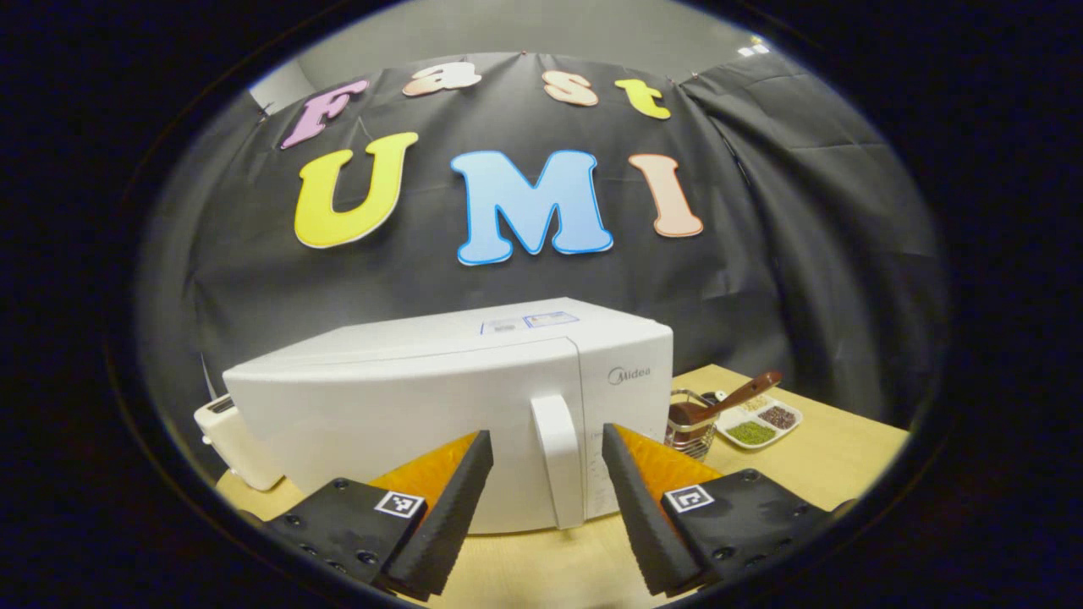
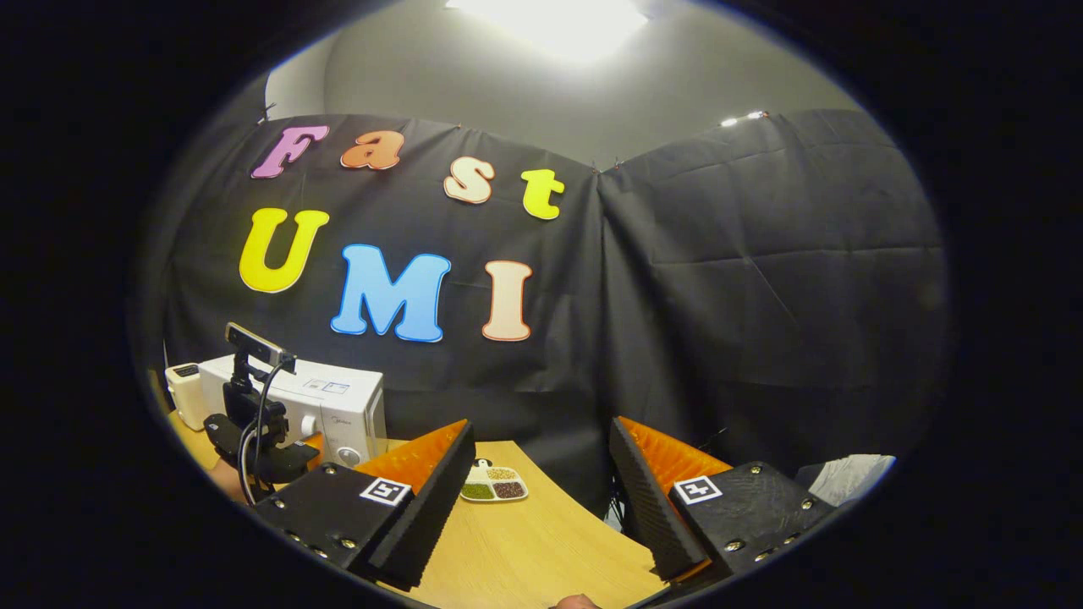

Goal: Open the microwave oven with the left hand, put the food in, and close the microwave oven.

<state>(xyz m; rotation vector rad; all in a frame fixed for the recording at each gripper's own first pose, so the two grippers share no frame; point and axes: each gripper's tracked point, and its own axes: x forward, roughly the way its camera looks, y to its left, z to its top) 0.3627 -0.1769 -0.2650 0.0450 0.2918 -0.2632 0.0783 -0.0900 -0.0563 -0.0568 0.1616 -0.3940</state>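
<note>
Flanking the microwave's handle, the left gripper is spread wide, one finger on each side of it and neither touching. The microwave stands shut on the wooden table, with a toaster at its left end. To its right sit a wire basket holding a brown spoon and a divided dish of grains. In the right gripper view, the right gripper is also spread wide, holding nothing above the table. Farther off, the dish lies between its fingers, and the left gripper, with its camera on top, is at the microwave.
</note>
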